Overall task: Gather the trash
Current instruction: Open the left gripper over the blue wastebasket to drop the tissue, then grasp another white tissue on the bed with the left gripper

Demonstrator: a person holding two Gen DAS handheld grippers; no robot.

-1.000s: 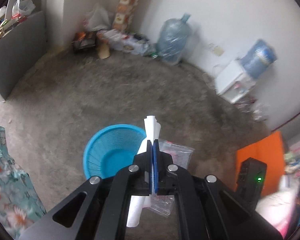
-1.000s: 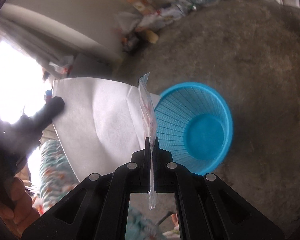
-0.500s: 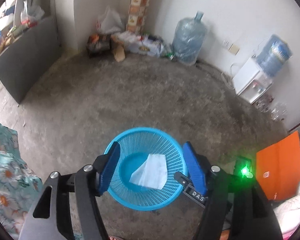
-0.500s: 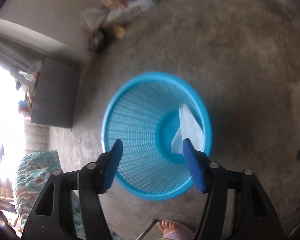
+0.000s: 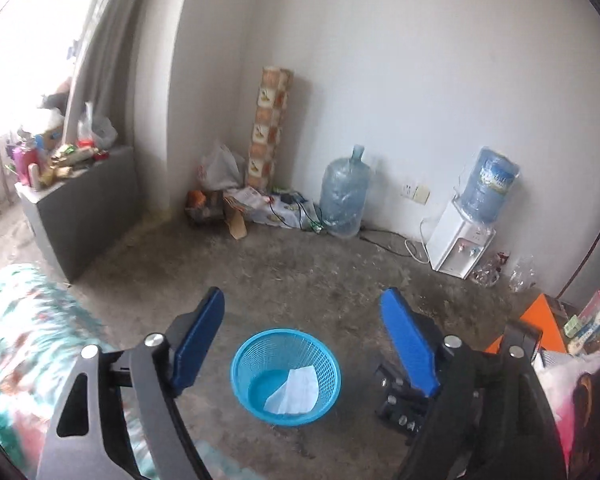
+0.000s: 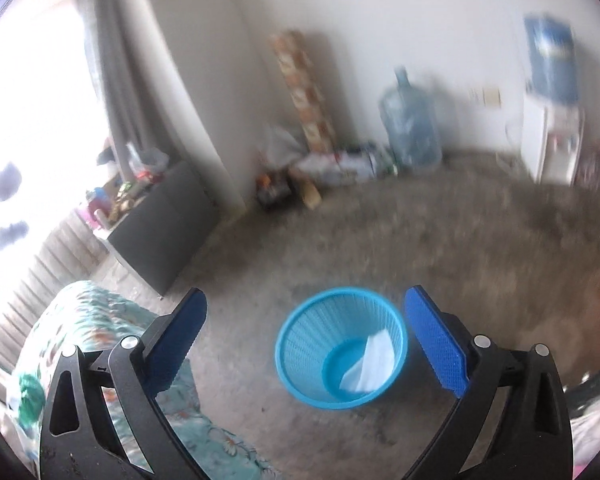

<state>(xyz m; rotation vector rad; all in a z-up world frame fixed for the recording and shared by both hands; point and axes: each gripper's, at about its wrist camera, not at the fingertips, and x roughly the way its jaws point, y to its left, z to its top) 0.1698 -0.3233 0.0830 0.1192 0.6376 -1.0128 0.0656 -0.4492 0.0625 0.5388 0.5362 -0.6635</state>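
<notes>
The left gripper (image 5: 302, 318) and the right gripper (image 6: 305, 318) are both hanging above the floor (image 5: 300, 272), their jaws having just been opening and now standing wide with nothing between them. The blue basket (image 5: 240, 376) is sitting low in the centre of each view, and a white paper (image 5: 294, 392) is lying inside it against the right wall.

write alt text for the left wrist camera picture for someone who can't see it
A blue mesh basket stands on a concrete floor with white paper inside, seen between the open, empty left tool. Against the far wall are a water jug and a water dispenser.
</notes>
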